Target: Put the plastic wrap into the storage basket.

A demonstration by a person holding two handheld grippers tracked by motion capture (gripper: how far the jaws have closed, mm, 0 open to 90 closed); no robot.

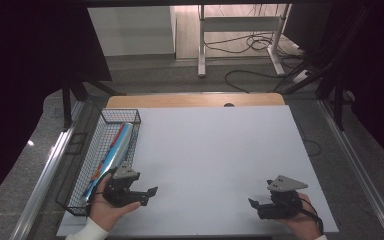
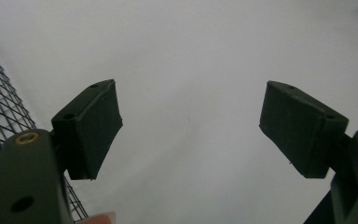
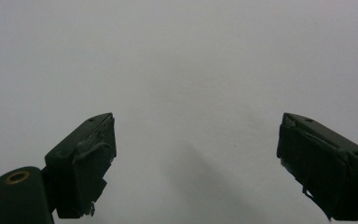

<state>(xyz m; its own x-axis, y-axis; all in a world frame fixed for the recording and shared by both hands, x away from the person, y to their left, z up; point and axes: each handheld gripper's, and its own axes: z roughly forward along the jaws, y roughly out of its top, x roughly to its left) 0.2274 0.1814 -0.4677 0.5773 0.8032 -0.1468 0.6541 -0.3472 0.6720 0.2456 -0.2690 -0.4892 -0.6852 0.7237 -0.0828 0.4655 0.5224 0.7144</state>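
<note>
Resting both released: my left tongs [image 1: 147, 192] beside the wire basket [image 1: 111, 116], its foil tube [image 1: 112, 152] stowed; right tongs [image 1: 255, 204] well apart.

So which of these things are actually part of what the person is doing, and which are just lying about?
Part of the job:
- long blue and silver tube-shaped pack
- black wire mesh basket holding it
- left gripper, jaws open, beside the basket
- right gripper, jaws open

Just lying about:
- white table cover
- black cables on the floor
- white desk frame behind
</note>
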